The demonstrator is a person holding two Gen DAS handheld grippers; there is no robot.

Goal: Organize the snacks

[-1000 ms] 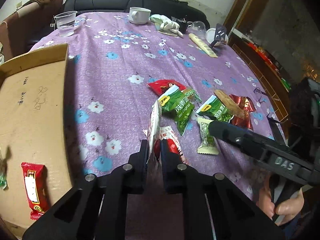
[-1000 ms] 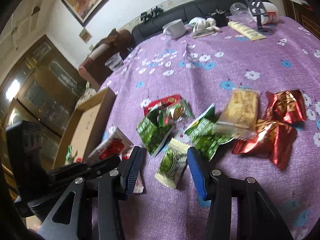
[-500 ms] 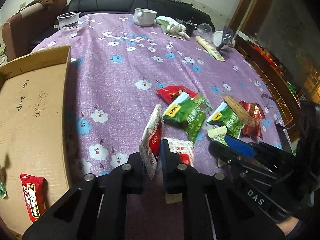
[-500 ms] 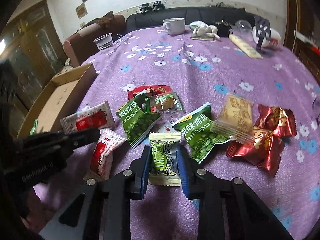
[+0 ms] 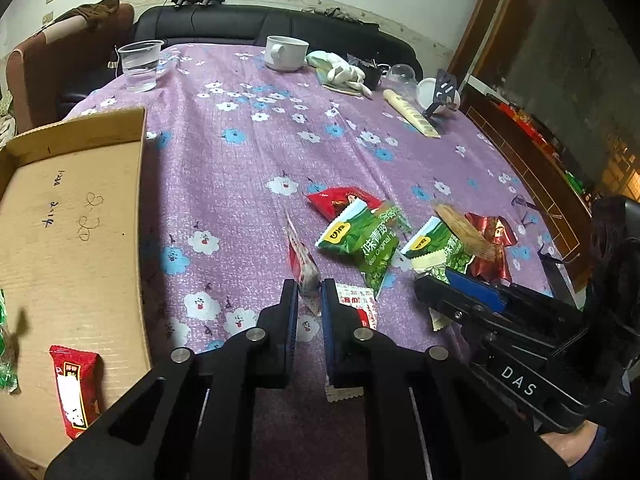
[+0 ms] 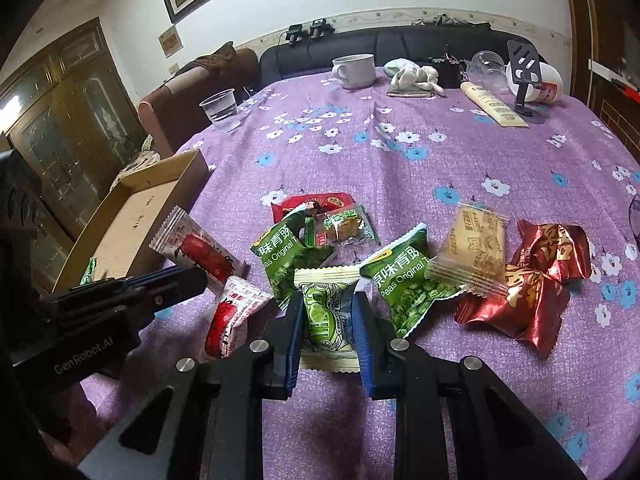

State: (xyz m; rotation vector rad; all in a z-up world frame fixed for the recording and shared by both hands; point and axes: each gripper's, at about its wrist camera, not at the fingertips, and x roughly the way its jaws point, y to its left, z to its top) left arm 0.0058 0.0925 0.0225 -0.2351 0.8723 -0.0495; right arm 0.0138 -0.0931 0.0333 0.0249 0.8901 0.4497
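My left gripper (image 5: pixel 309 292) is shut on a white-and-red snack packet (image 5: pixel 302 264), which stands on edge just above the purple flowered cloth (image 5: pixel 248 184). In the right wrist view that packet (image 6: pixel 196 250) sticks up from the left gripper (image 6: pixel 176 280). My right gripper (image 6: pixel 327 300) is closing, its blue pads pressing both sides of a pale green packet (image 6: pixel 326 280) in the snack pile. An open cardboard box (image 5: pixel 80 208) at the left holds a red packet (image 5: pixel 74 392).
Loose on the cloth lie two green pea packets (image 6: pixel 288 256), a tan cracker packet (image 6: pixel 474 248), red foil packets (image 6: pixel 520 304) and another white-and-red packet (image 6: pixel 232 320). A water cup (image 5: pixel 138 66), a mug (image 5: pixel 286 52) and clutter stand at the far edge.
The right gripper's jaws went from wide apart to closed around the pale green packet, and its view rolled level. The left gripper kept its packet and stayed put.
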